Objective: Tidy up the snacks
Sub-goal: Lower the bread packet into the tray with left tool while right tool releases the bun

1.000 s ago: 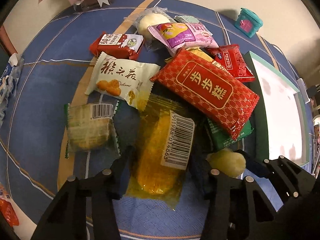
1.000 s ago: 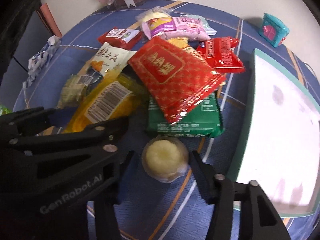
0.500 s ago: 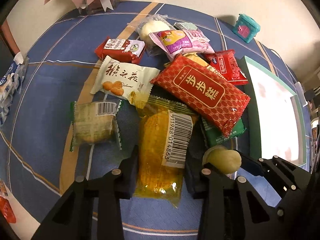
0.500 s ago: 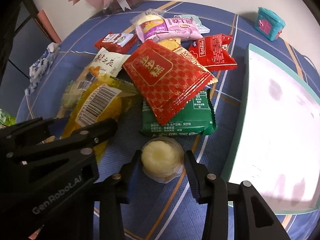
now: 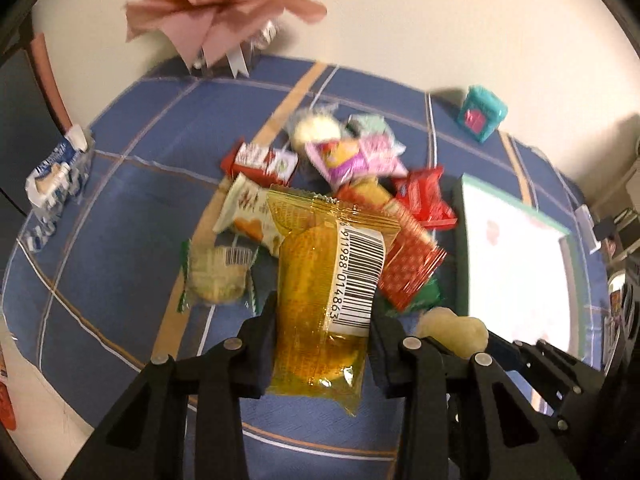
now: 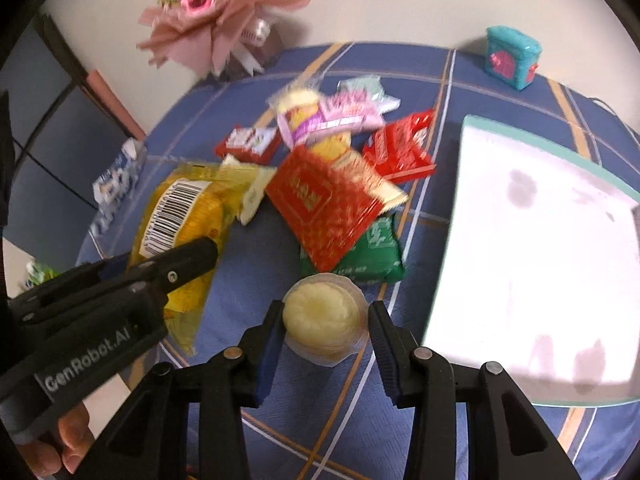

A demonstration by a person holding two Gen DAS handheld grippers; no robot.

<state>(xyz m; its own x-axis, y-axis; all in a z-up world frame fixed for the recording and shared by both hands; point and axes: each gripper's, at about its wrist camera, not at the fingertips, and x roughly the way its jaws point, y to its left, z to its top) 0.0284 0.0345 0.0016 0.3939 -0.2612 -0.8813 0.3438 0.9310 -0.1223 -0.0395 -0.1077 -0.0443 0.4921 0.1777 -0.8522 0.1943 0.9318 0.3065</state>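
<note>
Blue cloth with thin orange and white lines [image 5: 120, 216] covers the table under my two tools, and a pale wall stands behind it.

My left gripper [image 5: 322, 330] is at the bottom centre of its frame. Its jaws are closed on the yellow packet with the barcode [image 5: 320, 280], which stands up between the pads, its top toward the middle of the picture. My right gripper [image 6: 326, 326], at the bottom centre of its own frame, is closed on the small clear cup with a pale yellow cake [image 6: 324, 316]; both pads press its sides.

Just above the cup lies the green packet [image 6: 376, 256], and the big red packet [image 6: 324, 204] lies partly over it. More snacks are piled behind: a smaller red packet [image 6: 400, 148], a pink packet [image 6: 332, 118] and a red and white one [image 6: 248, 142]. At the right side the white tray with a green rim [image 6: 460, 184] lies beside the pile. In the upper right a teal box [image 6: 510, 58] stands near the table edge, and in the upper left a pink bouquet [image 6: 208, 12].
</note>
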